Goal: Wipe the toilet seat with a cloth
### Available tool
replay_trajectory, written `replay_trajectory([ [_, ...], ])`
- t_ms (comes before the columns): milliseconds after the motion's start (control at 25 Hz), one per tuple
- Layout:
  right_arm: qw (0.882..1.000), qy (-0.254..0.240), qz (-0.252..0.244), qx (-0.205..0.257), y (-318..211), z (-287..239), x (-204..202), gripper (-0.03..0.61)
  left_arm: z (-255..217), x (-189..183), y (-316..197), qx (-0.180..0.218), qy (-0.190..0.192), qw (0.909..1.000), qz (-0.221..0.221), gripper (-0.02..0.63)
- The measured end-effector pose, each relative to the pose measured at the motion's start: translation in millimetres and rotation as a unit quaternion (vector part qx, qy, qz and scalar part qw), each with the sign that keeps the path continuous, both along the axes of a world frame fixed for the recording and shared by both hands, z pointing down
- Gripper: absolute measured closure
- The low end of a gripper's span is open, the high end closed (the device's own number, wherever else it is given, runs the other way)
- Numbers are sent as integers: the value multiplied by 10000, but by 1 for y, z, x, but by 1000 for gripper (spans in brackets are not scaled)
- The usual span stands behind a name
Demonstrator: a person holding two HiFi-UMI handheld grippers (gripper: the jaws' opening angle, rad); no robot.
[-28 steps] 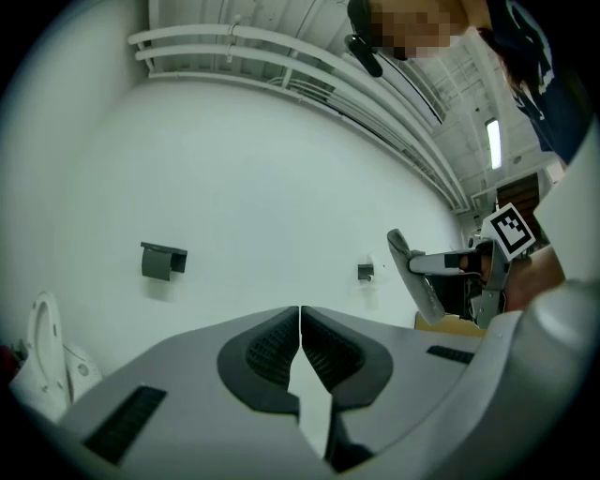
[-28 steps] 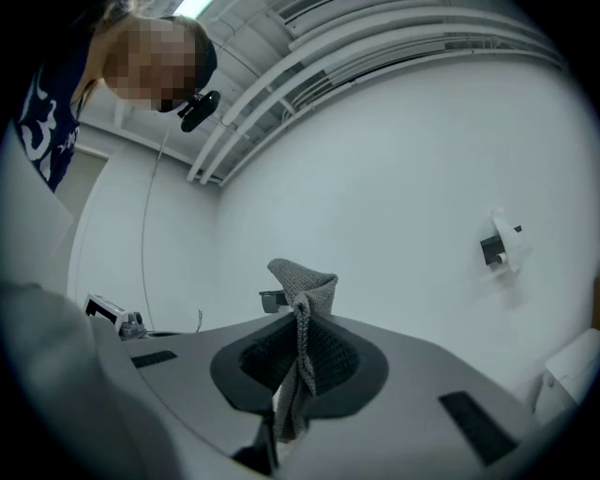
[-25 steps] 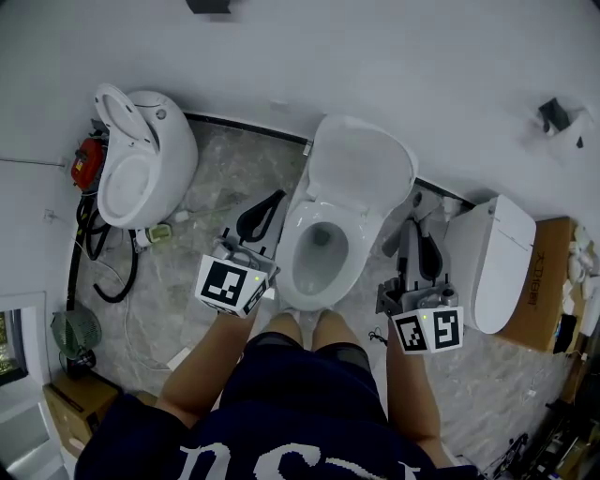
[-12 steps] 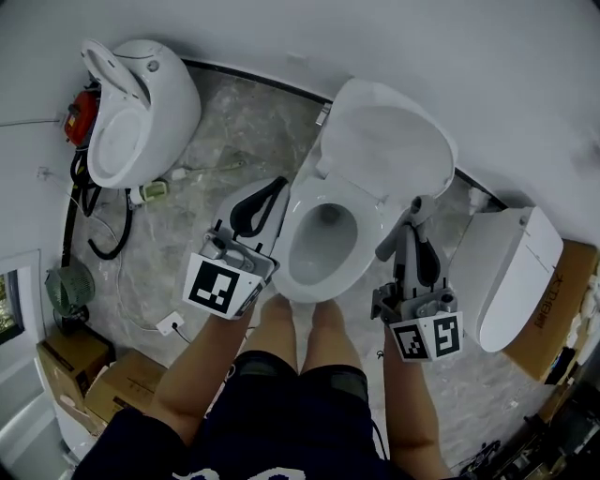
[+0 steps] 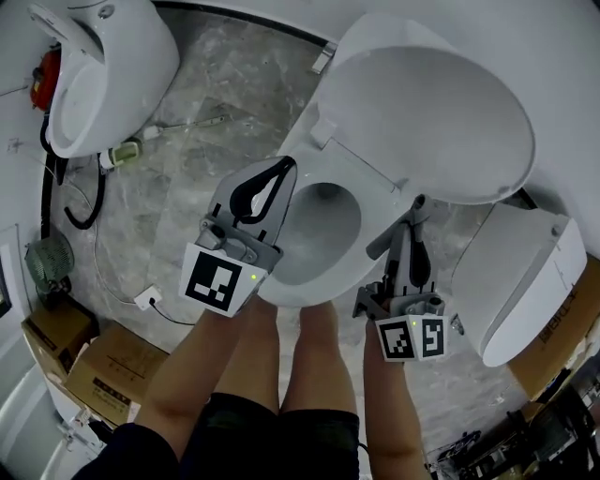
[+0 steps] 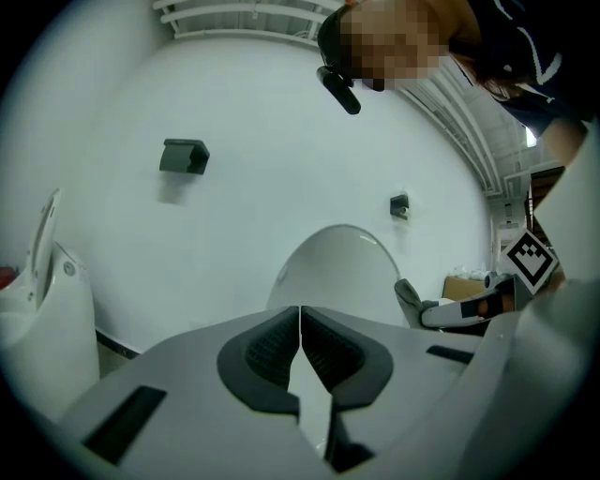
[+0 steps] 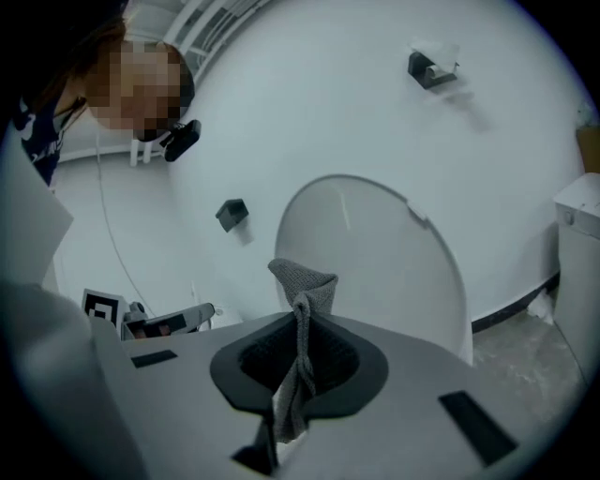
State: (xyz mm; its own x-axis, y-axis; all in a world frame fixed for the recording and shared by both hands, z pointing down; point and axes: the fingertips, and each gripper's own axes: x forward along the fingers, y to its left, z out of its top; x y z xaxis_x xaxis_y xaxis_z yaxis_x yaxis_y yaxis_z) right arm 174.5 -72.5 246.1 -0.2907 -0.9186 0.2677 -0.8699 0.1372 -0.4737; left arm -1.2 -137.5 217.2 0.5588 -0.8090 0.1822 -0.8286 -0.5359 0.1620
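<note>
Grey marbled floor (image 5: 216,112) meets a plain white wall (image 5: 562,56) along a dark skirting strip (image 5: 244,22); one spare toilet (image 5: 103,56) stands at left, another (image 5: 516,281) at right, with cardboard boxes (image 5: 103,370), a small fan (image 5: 47,262) and a looped black cable (image 5: 75,225) by the left edge

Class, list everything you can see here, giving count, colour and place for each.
middle toilet: one, white, centre, lid raised
left toilet: one, white, upper left
right toilet: one, white, right, lid down
cloth: one, grey, between the right gripper's fingers
boxes: two, brown, lower left
fan: one, dark, left edge
cable: one, black, by left toilet
left gripper: one, grey, shut, empty
right gripper: one, grey, holding cloth
legs: two, bare, before middle toilet
</note>
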Motion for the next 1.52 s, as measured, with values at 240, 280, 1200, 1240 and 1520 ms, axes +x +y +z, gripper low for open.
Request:
replay_trajectory([
  [240, 9970, -179, 472, -593, -3, 99, 15, 541, 90, 6, 3, -414, -188, 9990, -4, 589],
  [280, 9967, -96, 488, -638, -2, 110, 18, 541, 100, 6, 5, -460, -198, 9987, 7, 589],
  [1200, 9694, 1152, 917, -1964, -1, 226, 42, 535, 176, 20, 10, -1064, -346, 9934, 269, 589],
  [1240, 9670, 1191, 953, -2041, -2, 231, 42, 535, 176, 21, 10, -1093, -338, 9930, 295, 589],
  [1520, 9516, 1519, 1012, -2474, -6, 251, 44, 535, 172, 27, 9, -1123, -316, 9922, 437, 589],
])
